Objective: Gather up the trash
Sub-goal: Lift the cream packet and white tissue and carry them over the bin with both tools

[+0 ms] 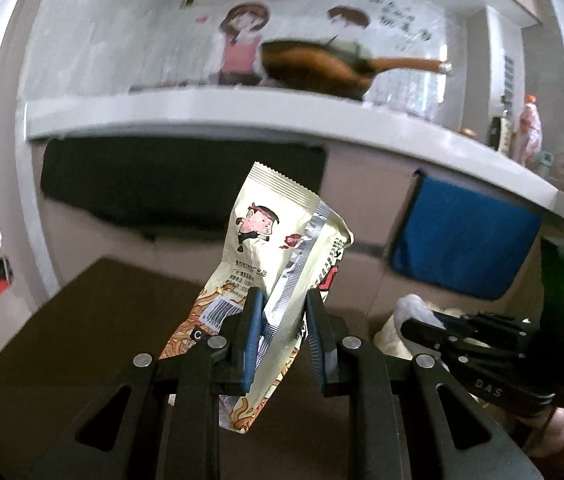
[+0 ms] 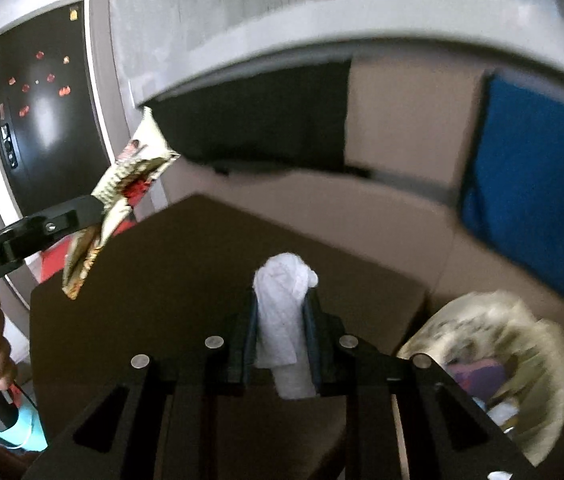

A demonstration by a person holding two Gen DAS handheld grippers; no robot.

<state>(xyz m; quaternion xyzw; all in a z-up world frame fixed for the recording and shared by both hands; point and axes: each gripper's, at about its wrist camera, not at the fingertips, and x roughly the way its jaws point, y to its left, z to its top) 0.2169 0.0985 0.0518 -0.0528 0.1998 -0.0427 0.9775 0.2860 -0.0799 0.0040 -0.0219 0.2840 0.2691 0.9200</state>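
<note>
left gripper [image 1: 280, 312]: clamped on the snack wrapper [image 1: 278, 240], blue pads pinching its lower middle; the top sticks up free, the bottom tail hangs below the jaws.
right gripper [image 2: 282, 312]: clamped on a wad of white tissue [image 2: 282, 308], held around its middle with the crown poking out above the pads.
wrapper location: in the air above the dark table [image 1: 62, 340], left of the right gripper, in front of the white counter [image 1: 242, 110].
tissue location: in the air over the far part of the same table, right of the wrapper.
wrapper handling: looks very light; thin crinkled foil film, slick surface. It folds rather than resists, so a flat pinch across a doubled crease should hold better than an edge.
tissue handling: looks weightless, soft and compressible, not slippery. It could tear or shed if snagged; a grip on the bulk of the wad is safest.
drop target: likely the lined bin [image 2: 521, 360] at near right, blurred, already holding some scraps.
risk: the wrapper could slide out during a fast swing; the tissue could stick to the pads on release.
</note>
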